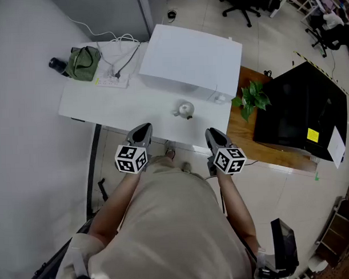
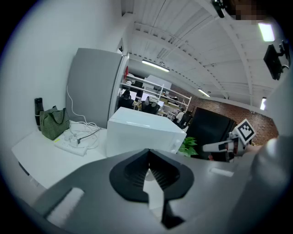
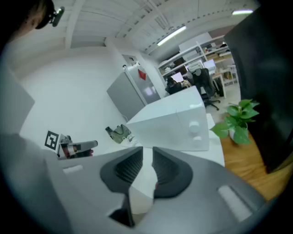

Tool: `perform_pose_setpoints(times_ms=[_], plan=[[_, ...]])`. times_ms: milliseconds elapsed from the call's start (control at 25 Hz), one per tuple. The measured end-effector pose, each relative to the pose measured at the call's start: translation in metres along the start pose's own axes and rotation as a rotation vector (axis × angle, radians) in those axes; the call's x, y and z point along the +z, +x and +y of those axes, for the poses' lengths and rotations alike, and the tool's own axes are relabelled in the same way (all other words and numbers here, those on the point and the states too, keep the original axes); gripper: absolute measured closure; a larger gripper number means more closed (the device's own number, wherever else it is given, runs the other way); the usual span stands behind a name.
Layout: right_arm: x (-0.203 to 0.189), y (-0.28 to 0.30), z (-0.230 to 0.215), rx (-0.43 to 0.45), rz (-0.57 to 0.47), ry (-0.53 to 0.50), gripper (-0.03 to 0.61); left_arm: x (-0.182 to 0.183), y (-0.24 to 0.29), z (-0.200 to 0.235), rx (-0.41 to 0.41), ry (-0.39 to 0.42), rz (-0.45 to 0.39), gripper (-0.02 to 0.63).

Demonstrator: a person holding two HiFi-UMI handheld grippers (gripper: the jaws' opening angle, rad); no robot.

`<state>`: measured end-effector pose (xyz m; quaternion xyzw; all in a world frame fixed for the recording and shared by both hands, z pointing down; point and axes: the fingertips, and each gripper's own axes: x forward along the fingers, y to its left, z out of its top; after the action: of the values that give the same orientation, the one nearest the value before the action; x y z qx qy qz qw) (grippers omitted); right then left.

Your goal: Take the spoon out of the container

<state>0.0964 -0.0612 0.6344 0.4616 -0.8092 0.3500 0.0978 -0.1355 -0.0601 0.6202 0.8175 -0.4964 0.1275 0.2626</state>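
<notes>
Closest to the lens is the person's beige-shirted torso (image 1: 166, 222), filling the lower middle of the head view, with both forearms reaching up-frame toward the near edge of the white table (image 1: 104, 104). The left gripper (image 1: 143, 129) sits at centre left with its tips drawn together and nothing in them. The right gripper (image 1: 214, 134), at centre right, has its jaws standing a narrow way apart, also empty. Both hover over the table's near edge and touch nothing.

The container (image 1: 186, 110) is a small, round, pale pot standing on the table just up-frame of the gap between the two grippers, in front of a white microwave-like box (image 1: 189, 55). The spoon should be inside it, but it is too small in these views to make out clearly.

Judging by its size, the container is light and likely to slide or tip if the spoon drags on its rim, so one tong would do well to steady its wall. A spoon is stiff, thin and probably smooth; the best hold is on the handle where it stands clear of the rim, pinched across its flat faces and lifted straight up.

At upper left lie a green bag (image 1: 83, 62) and a power strip (image 1: 111, 81); a potted plant (image 1: 252, 99) stands at right.
</notes>
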Motion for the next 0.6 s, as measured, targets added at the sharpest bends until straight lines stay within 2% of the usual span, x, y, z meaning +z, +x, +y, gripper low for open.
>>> perform_pose_setpoints(times_ms=[280, 440, 600], plan=[[-0.023, 0.078, -0.015, -0.007, 0.121, 0.087, 0.502, 0.021, 0.034, 0.024, -0.066, 0.036, -0.001, 0.614], [-0.044, 0.116, -0.03, -0.009, 0.185, 0.203, 0.458, 0.017, 0.051, 0.037, -0.097, 0.027, 0.024, 0.614], [-0.068, 0.143, -0.042, -0.034, 0.249, 0.296, 0.456, 0.012, 0.066, 0.047, -0.131, 0.027, 0.048, 0.614]])
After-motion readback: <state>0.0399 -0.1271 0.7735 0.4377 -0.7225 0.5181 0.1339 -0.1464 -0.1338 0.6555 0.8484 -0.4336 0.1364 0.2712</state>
